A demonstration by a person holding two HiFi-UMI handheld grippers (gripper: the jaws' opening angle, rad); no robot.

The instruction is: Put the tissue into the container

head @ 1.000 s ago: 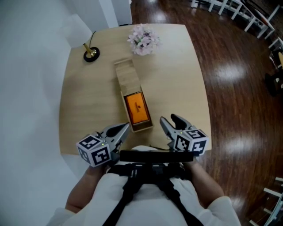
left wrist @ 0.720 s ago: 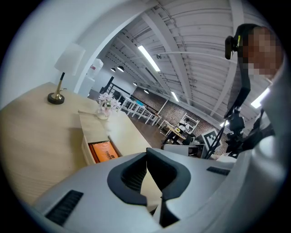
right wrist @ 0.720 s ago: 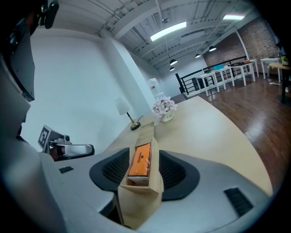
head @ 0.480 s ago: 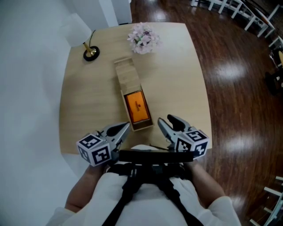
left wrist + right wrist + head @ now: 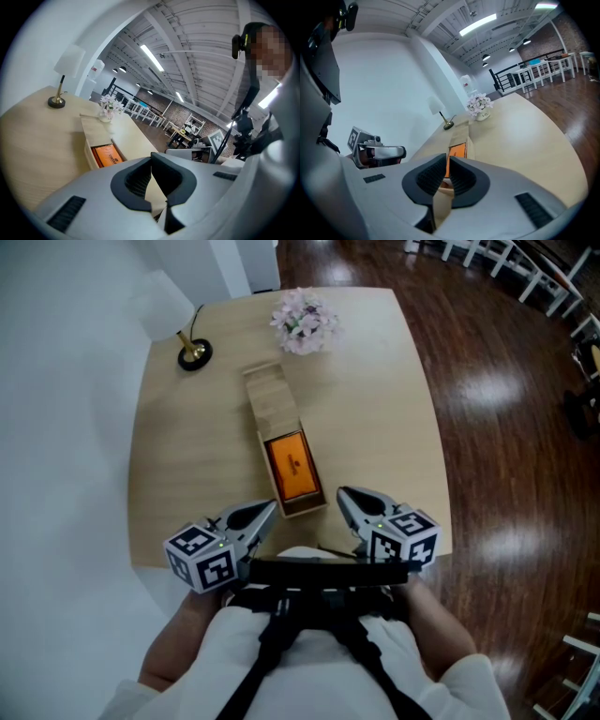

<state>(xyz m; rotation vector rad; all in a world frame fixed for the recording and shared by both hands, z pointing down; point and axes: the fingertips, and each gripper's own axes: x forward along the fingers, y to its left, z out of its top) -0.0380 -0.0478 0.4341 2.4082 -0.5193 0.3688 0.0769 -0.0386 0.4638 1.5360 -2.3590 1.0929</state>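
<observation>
An orange tissue pack (image 5: 292, 466) lies inside the long wooden container (image 5: 302, 509), in its near half. The sliding lid (image 5: 267, 397) is pushed back over the far half. The pack also shows in the left gripper view (image 5: 108, 155) and in the right gripper view (image 5: 458, 151). My left gripper (image 5: 267, 509) hovers just left of the container's near end, jaws together and empty (image 5: 151, 158). My right gripper (image 5: 343, 495) hovers just right of that end. Its jaws are closing, almost together, with nothing between them (image 5: 447, 161).
A small lamp with a gold base (image 5: 193, 354) stands at the table's far left. A vase of pale pink flowers (image 5: 304, 322) sits at the far middle. The light wooden table (image 5: 384, 409) ends at a white wall on the left and dark wood floor on the right.
The right gripper's jaws have come together from well apart, and it has shifted slightly left. The left gripper and the container have not moved.
</observation>
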